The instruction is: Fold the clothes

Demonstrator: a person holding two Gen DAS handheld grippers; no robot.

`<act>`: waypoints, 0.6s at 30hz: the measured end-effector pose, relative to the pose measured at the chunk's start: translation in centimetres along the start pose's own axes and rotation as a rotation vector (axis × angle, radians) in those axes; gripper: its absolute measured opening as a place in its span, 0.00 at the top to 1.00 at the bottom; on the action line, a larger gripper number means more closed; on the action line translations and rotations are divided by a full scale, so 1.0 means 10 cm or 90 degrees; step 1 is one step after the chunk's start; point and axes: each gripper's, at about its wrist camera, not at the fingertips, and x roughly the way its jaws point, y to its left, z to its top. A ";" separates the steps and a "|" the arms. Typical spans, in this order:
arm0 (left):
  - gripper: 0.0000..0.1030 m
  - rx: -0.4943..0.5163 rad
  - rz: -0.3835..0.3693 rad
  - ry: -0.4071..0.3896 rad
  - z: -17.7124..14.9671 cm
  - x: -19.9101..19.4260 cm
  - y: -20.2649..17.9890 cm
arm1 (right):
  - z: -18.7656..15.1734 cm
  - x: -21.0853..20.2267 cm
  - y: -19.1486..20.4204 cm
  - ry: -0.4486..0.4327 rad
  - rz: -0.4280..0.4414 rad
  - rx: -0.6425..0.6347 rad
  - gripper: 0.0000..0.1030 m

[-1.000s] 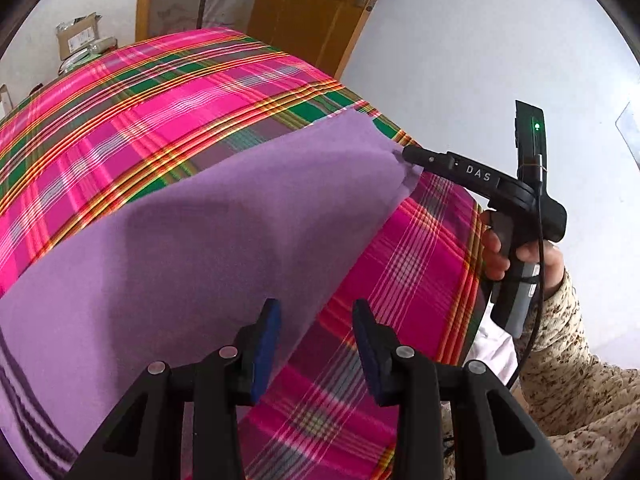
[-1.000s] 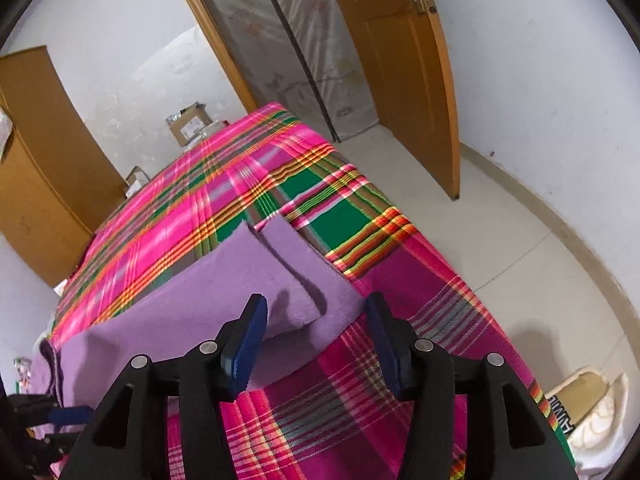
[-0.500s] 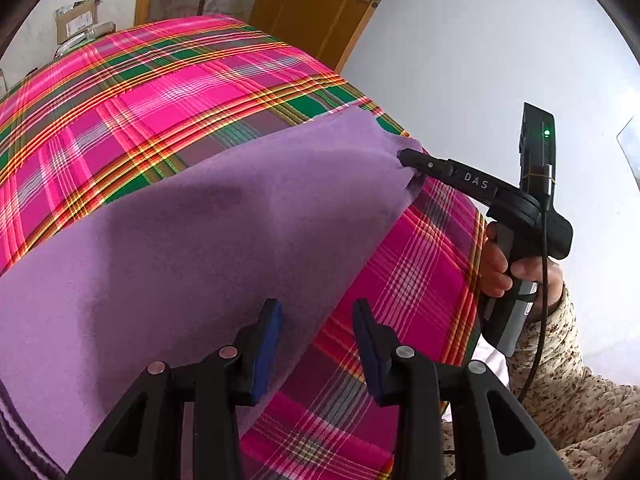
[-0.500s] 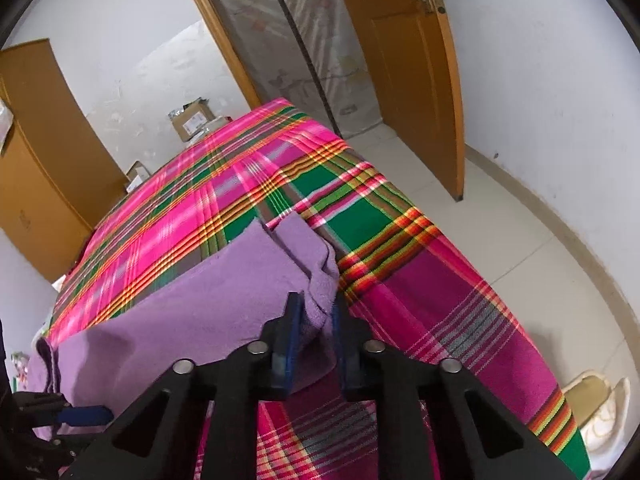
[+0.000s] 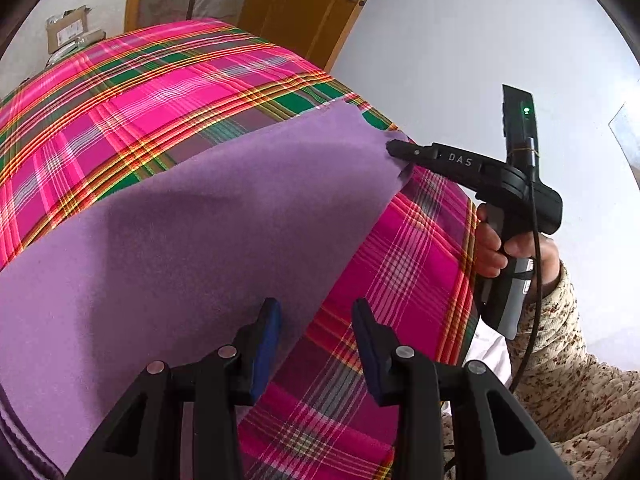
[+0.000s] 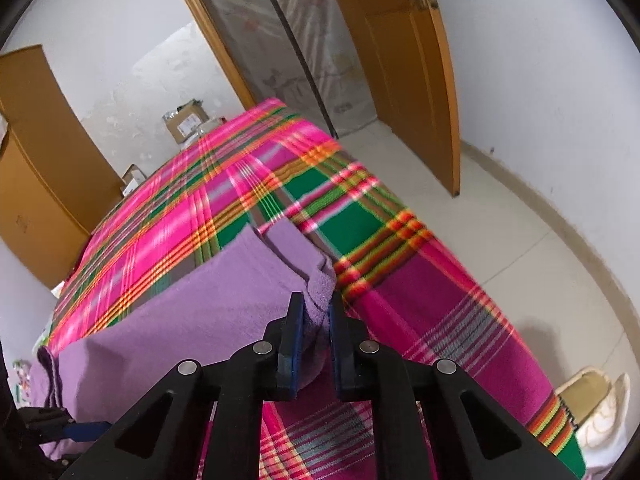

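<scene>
On the plaid bed cover:
Garment: purple cloth spread flat, one layer doubled at far corner; fold barely begun.
R gripper: pinching cloth corner.
L gripper: jaws spread, straddling near edge, no grip yet.

Purple garment, bottom-left edge cropped

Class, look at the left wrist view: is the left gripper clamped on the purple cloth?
No, the left gripper is open, its edge lying between the fingers unpinched.

Both wrist views angle down, close over plaid bed; share purple cloth (opposite ends).
</scene>
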 end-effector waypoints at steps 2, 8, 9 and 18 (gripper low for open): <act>0.64 -0.013 -0.012 -0.001 0.00 -0.02 0.04 | 0.00 0.00 -0.01 0.005 0.003 0.005 0.88; 0.64 -0.032 -0.032 -0.005 -0.04 -0.07 0.09 | 0.05 -0.24 0.21 -0.048 0.010 -0.039 0.89; 0.64 -0.034 -0.037 -0.005 -0.06 -0.08 0.09 | 0.07 -0.28 0.24 -0.056 0.016 -0.043 0.89; 0.64 -0.050 -0.073 -0.012 -0.14 -0.09 0.15 | 0.14 -0.60 0.62 -0.111 0.054 -0.092 0.89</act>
